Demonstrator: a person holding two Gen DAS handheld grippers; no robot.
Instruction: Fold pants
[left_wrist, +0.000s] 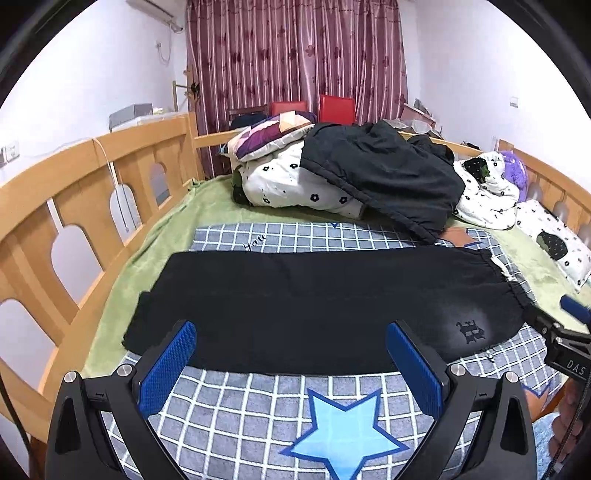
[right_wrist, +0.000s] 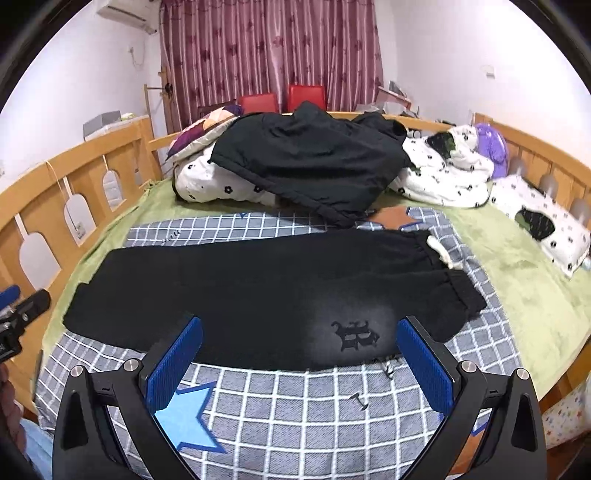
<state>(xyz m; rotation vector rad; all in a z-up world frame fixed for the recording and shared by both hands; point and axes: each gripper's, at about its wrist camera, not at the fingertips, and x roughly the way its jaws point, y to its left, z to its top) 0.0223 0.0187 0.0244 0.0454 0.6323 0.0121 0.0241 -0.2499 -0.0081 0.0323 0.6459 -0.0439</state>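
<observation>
Pants (left_wrist: 314, 302) solid black, small dark gothic-letter print on a faded grey patch at 5 o'clock of the garment, white drawstring (right_wrist: 441, 254) at the waistband. Under them a quilt (left_wrist: 258, 406): grey with white grid lines, light-blue star (left_wrist: 343, 435) outlined darker blue at 6 o'clock, an orange-brown star (right_wrist: 391, 218) at 1 o'clock. Bed sheet (left_wrist: 214, 203) pale green. Bed rail (left_wrist: 74, 192) light honey wood. Duvet (left_wrist: 288, 181) white with black flower print; jacket (left_wrist: 384, 173) on it plain black. Pillow (left_wrist: 273, 133) purple, pink and cream patchwork. Curtain (left_wrist: 295, 55) maroon, pale stripes, dark floral motifs. Plush toy (right_wrist: 491, 144) purple at 2 o'clock. Both grippers black with blue textured pads (left_wrist: 168, 365).
</observation>
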